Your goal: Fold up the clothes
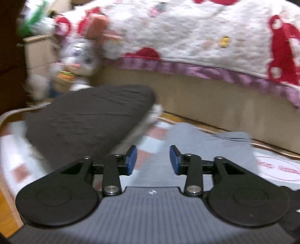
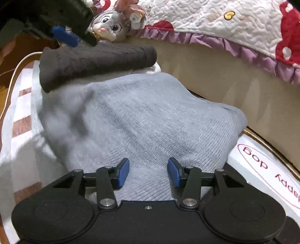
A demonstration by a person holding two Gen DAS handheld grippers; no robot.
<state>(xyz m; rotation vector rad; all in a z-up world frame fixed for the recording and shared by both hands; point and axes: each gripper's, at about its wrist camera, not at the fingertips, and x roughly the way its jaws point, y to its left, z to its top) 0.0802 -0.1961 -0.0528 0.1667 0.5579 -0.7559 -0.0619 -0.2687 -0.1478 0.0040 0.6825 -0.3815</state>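
**Grey knit spread out, both pairs of fingers released**

The grey knit garment (image 2: 142, 120) fills the middle of the right wrist view, lying on a white cloth with red-brown squares (image 2: 20, 120). The right gripper (image 2: 148, 172) hangs over its near edge, fingers apart and empty. A folded dark garment (image 2: 93, 60) lies at upper left, the left gripper (image 2: 64, 37) just above it. In the left wrist view the left gripper (image 1: 153, 159) has its fingers spread, grasping nothing. At lower right, red writing (image 2: 262, 165) reads upside down, seemingly "happy dog". A plush rabbit (image 2: 110, 26) sits by the quilted bedspread (image 2: 206, 16).
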